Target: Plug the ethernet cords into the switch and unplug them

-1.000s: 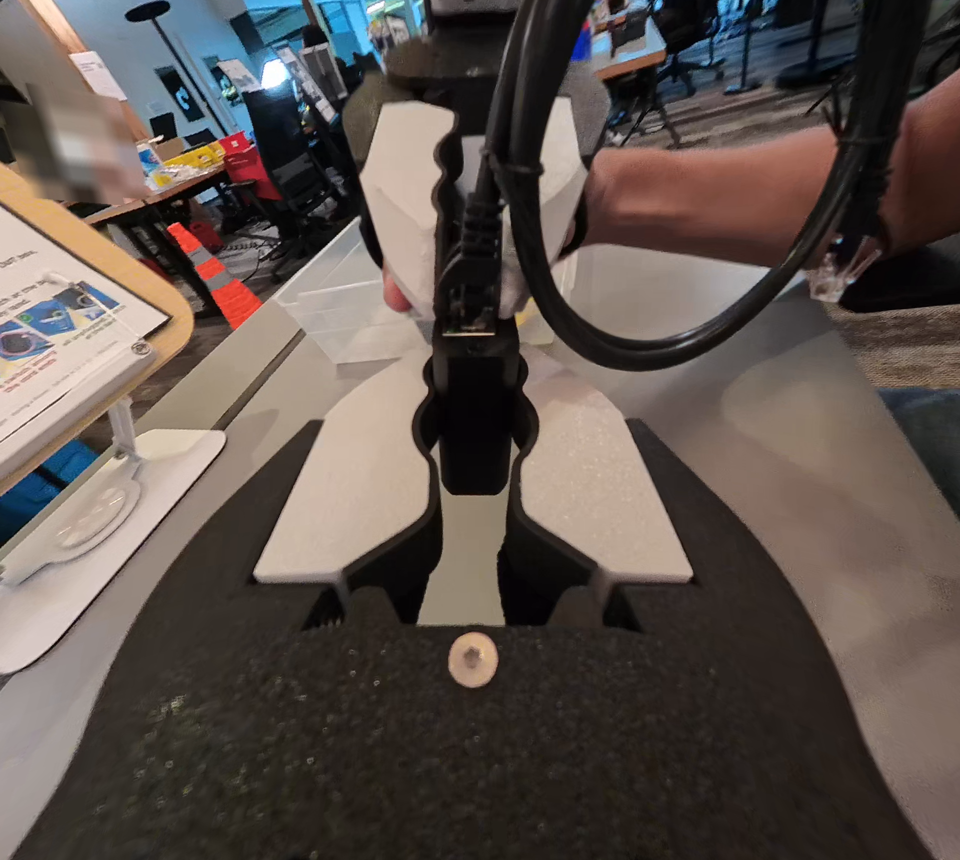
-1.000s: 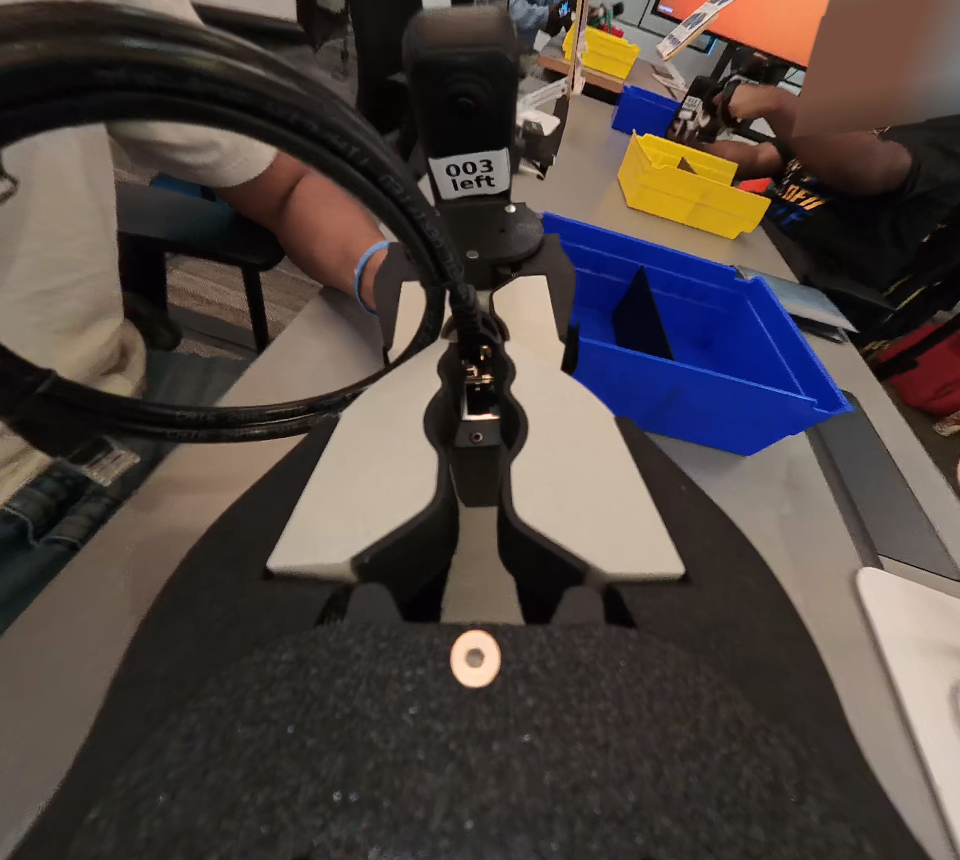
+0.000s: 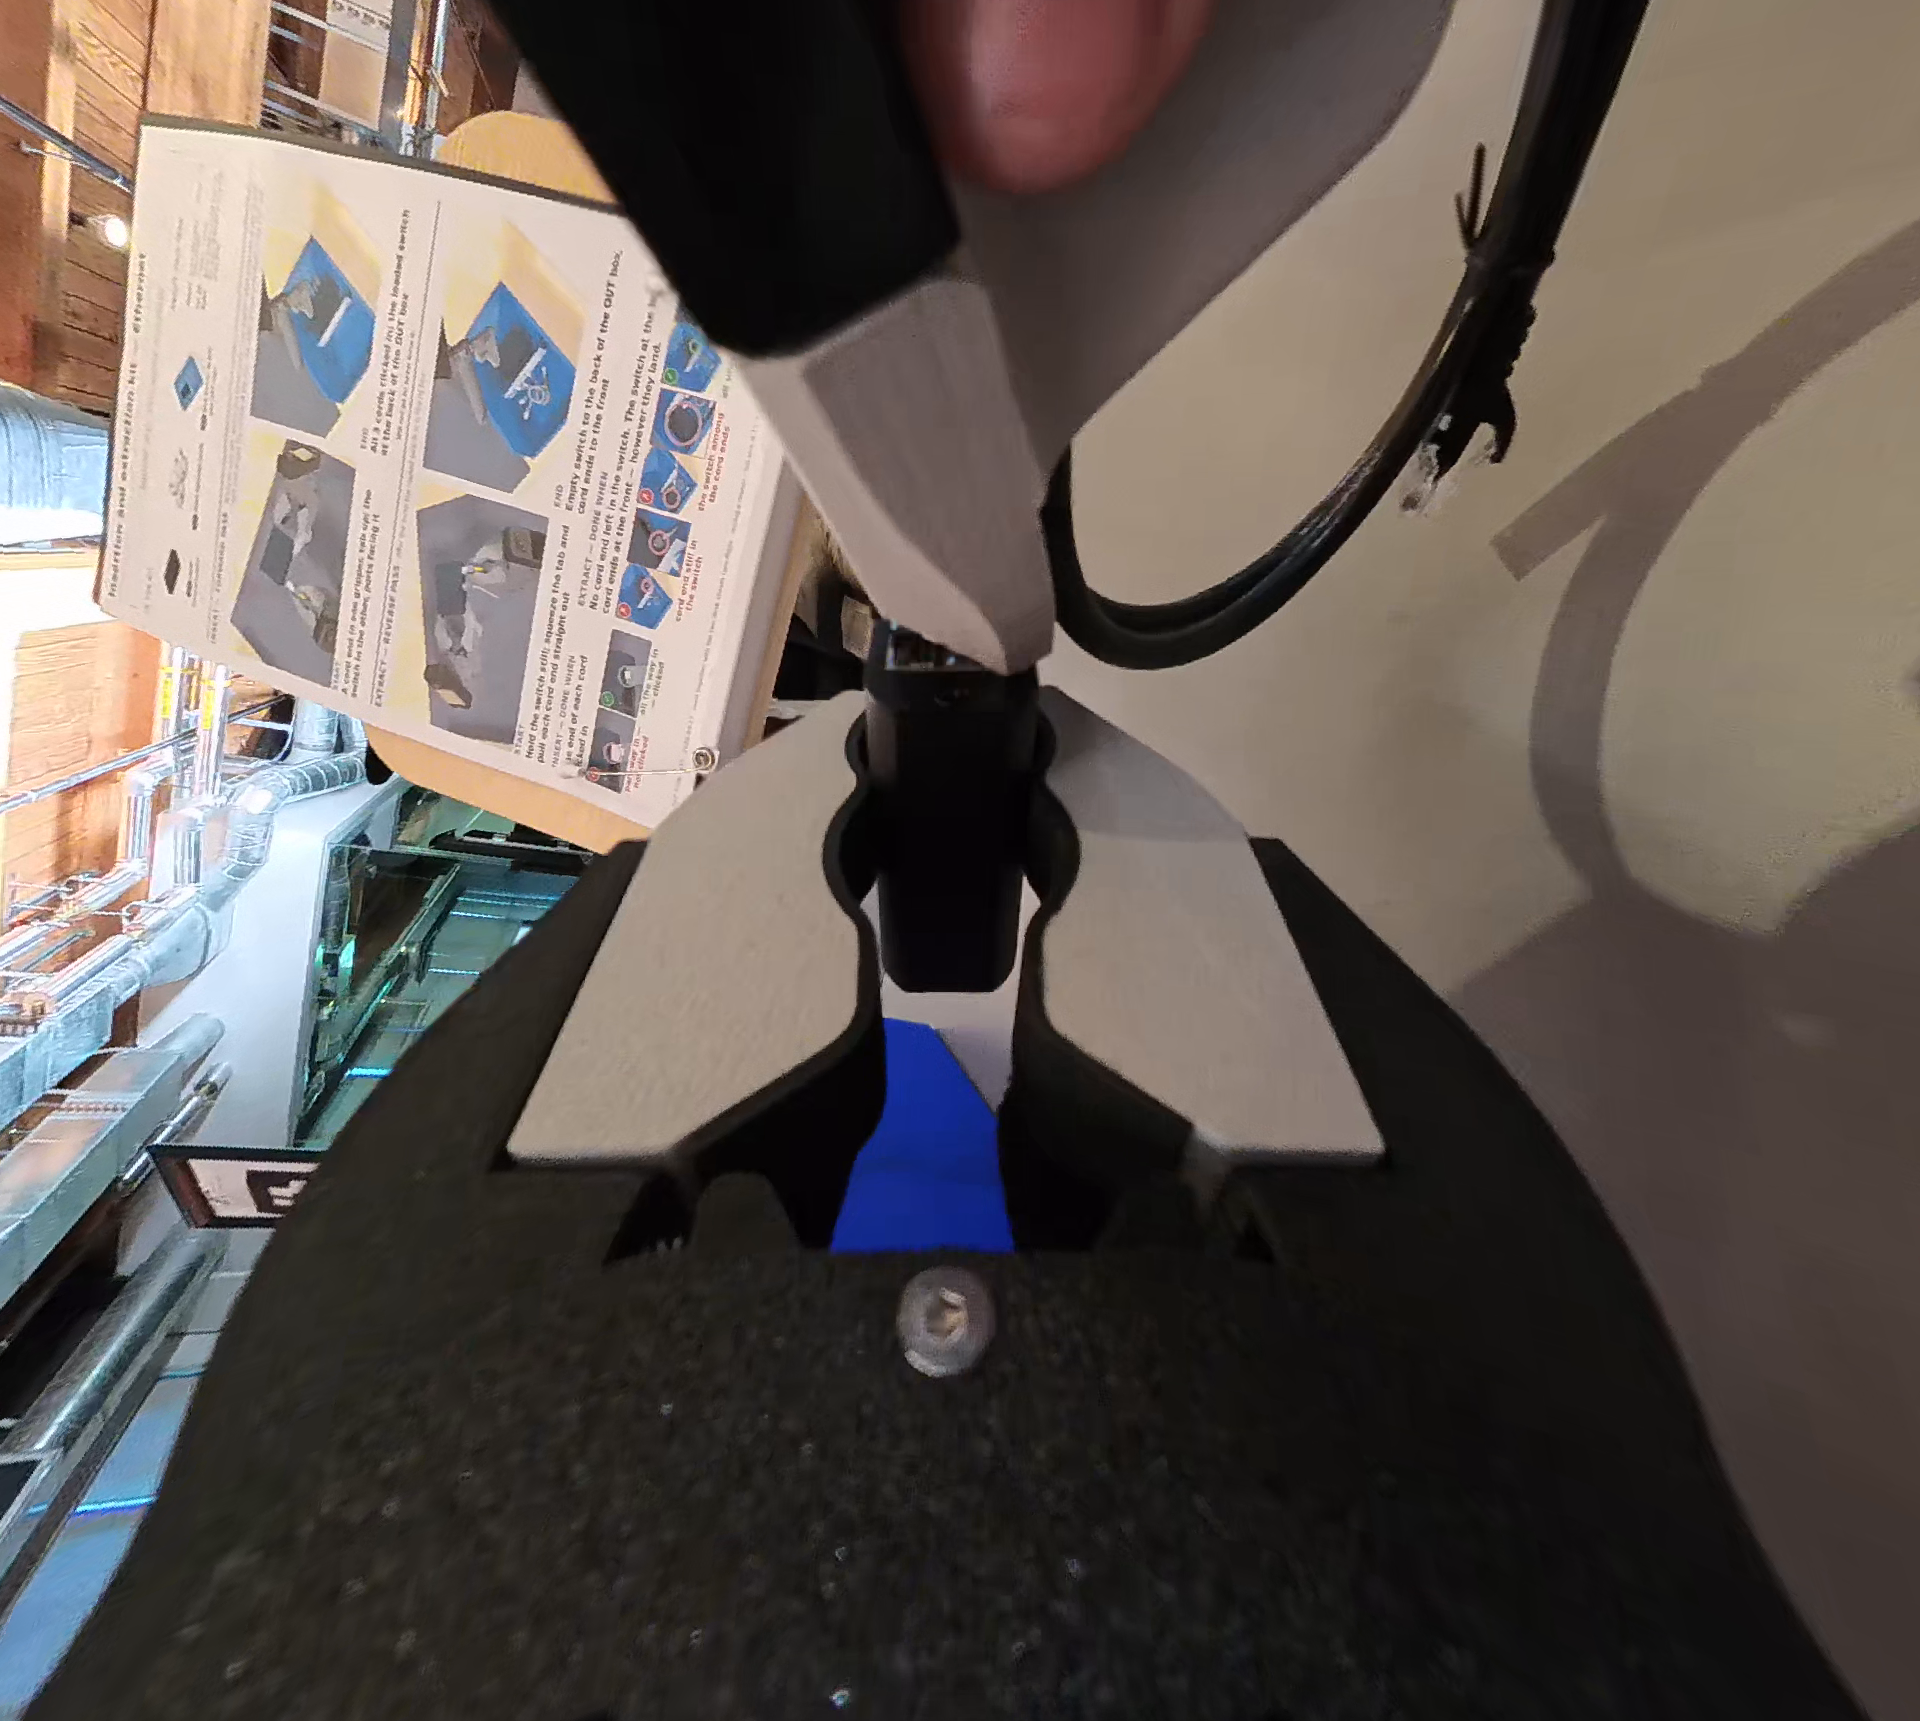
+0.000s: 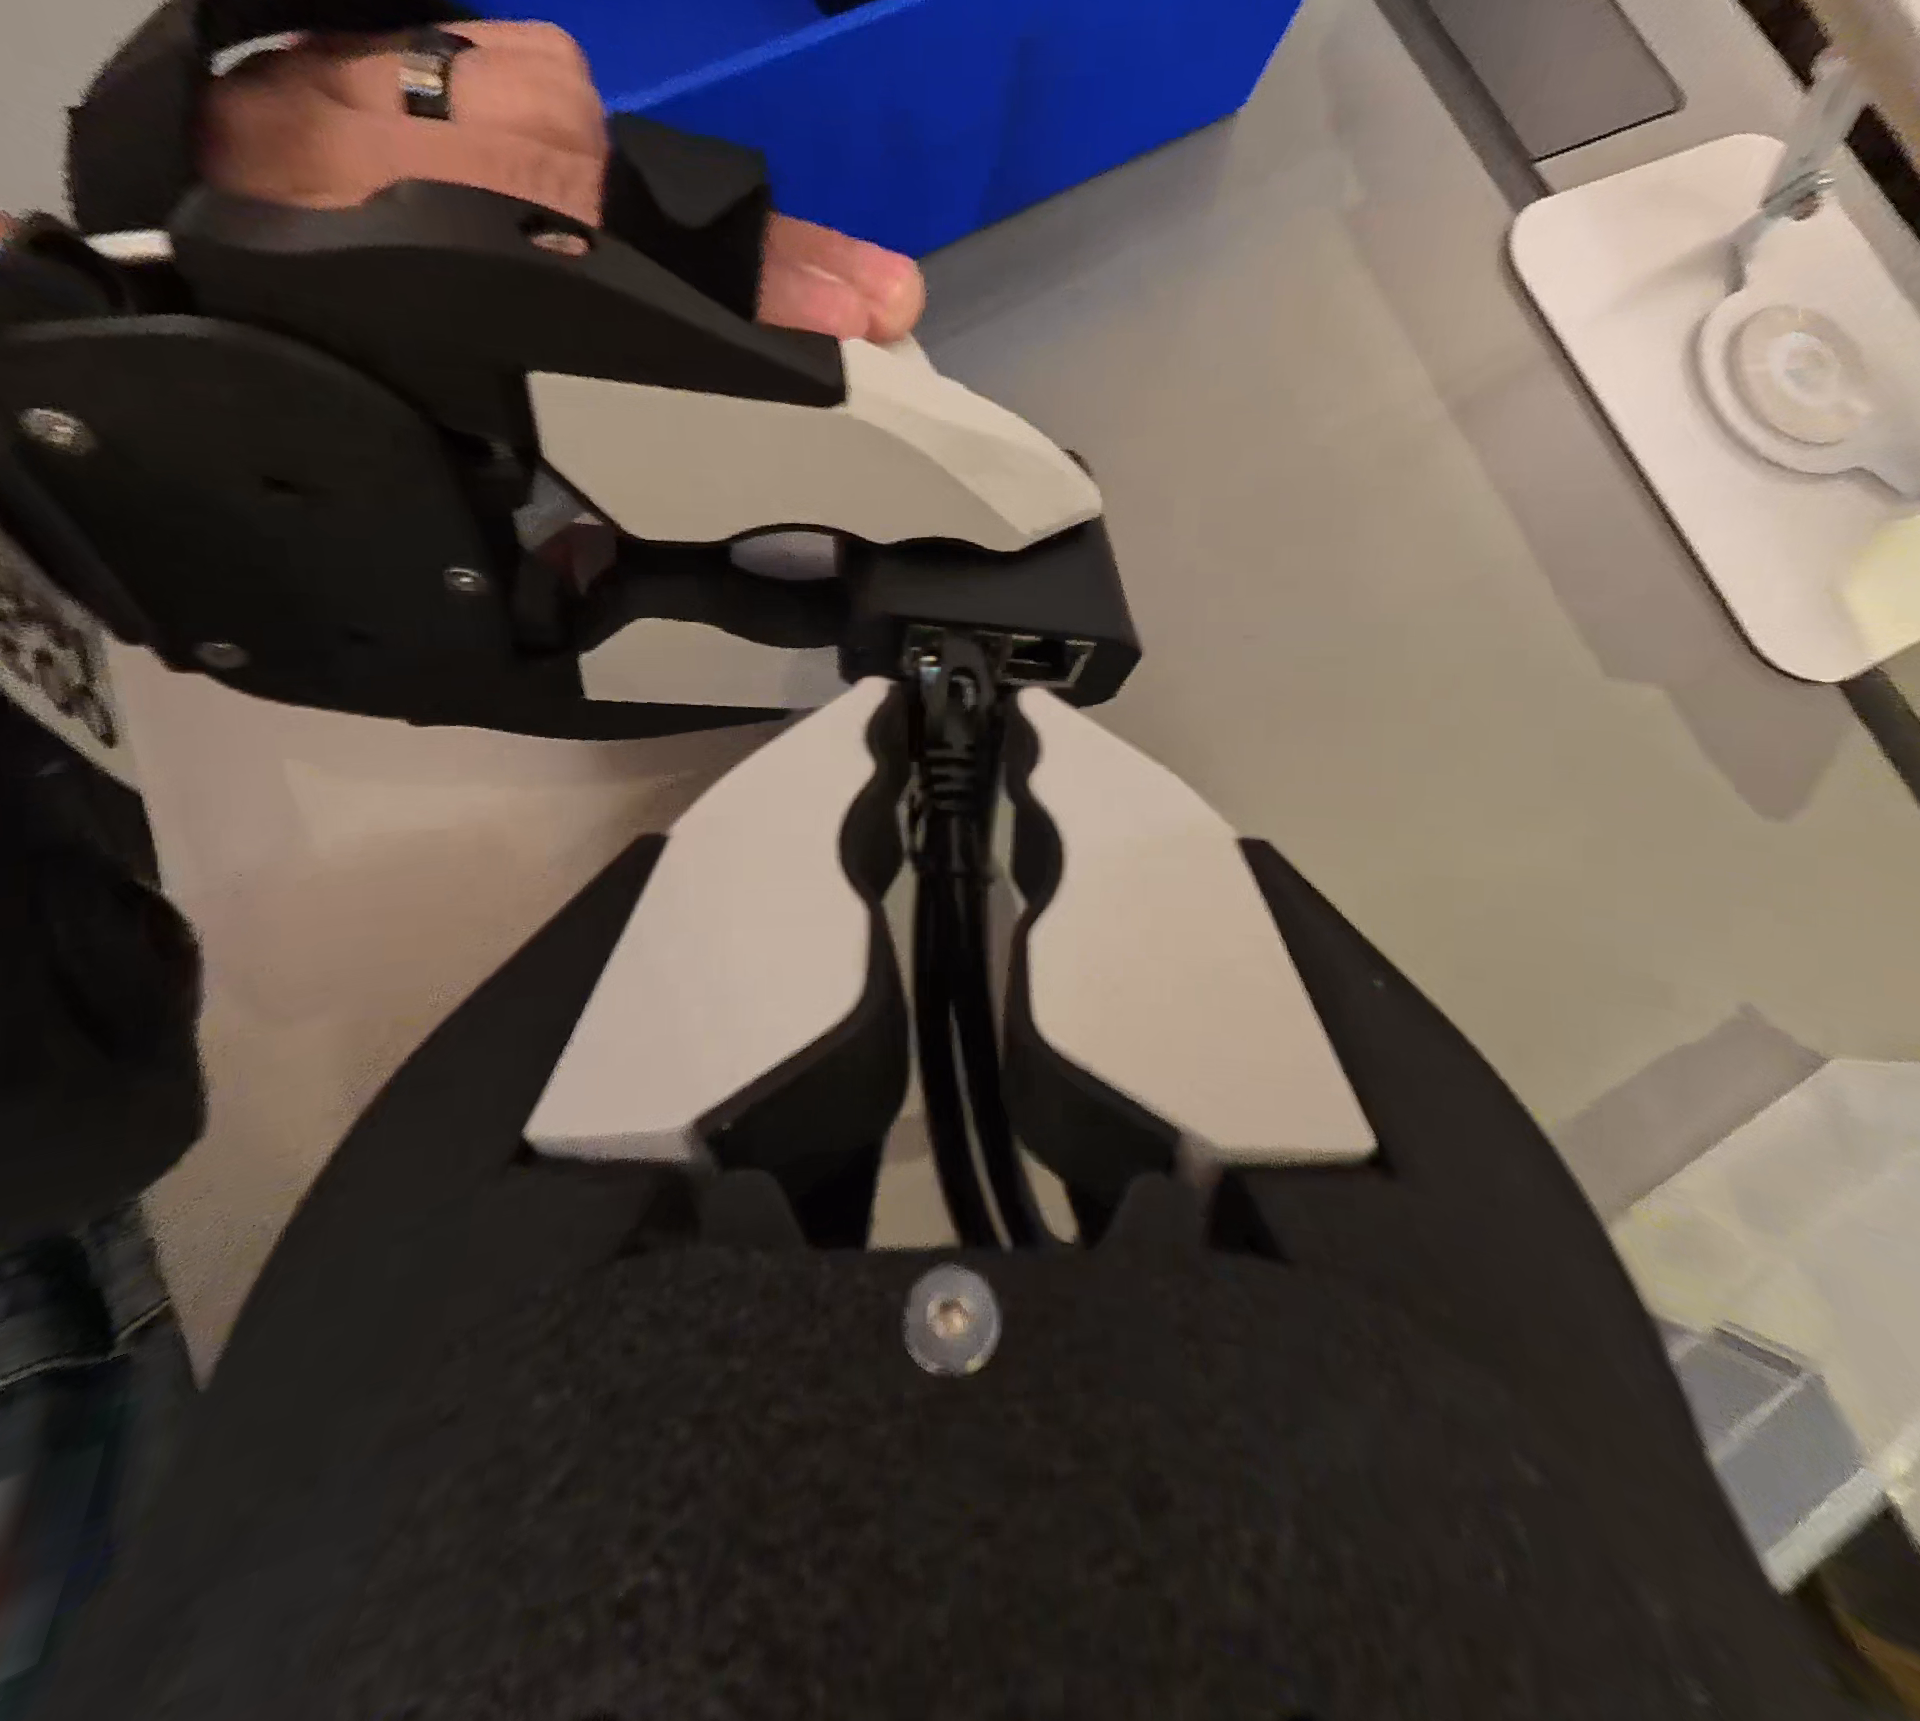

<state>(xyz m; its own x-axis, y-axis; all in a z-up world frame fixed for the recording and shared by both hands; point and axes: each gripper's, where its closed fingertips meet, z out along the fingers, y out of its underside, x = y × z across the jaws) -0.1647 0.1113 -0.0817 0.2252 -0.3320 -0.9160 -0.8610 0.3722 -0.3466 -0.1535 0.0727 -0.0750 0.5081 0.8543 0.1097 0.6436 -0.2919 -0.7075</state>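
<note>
Gripping the small black switch (image 4: pixel 987 601) between its grey fingers, the left claw (image 3: pixel 951 736) holds it in the air above the grey table (image 4: pixel 1351 736), pads pressed on its two broad faces. The switch is a flat matt box with rounded corners and a row of metal-lined ports along one narrow edge. One black ethernet cord (image 4: pixel 951 767) sits in the port nearest the left claw's body; the port beside it shows as an open socket. The right claw (image 4: pixel 951 736) is closed on that cord's ribbed boot just in front of the switch, with two strands of cable trailing back between its fingers. In the left wrist view the rest of the cord loops away from the switch, tied with a thin band, and its clear free plug (image 3: pixel 1429 476) hangs off the loop. Beyond the switch stands a blue bin (image 4: pixel 1091 40) with a divider. A white stand base (image 4: pixel 1621 300) lies on the table to the switch's right, and an instruction sheet (image 3: pixel 416 445) on a wooden board shows past it.
</note>
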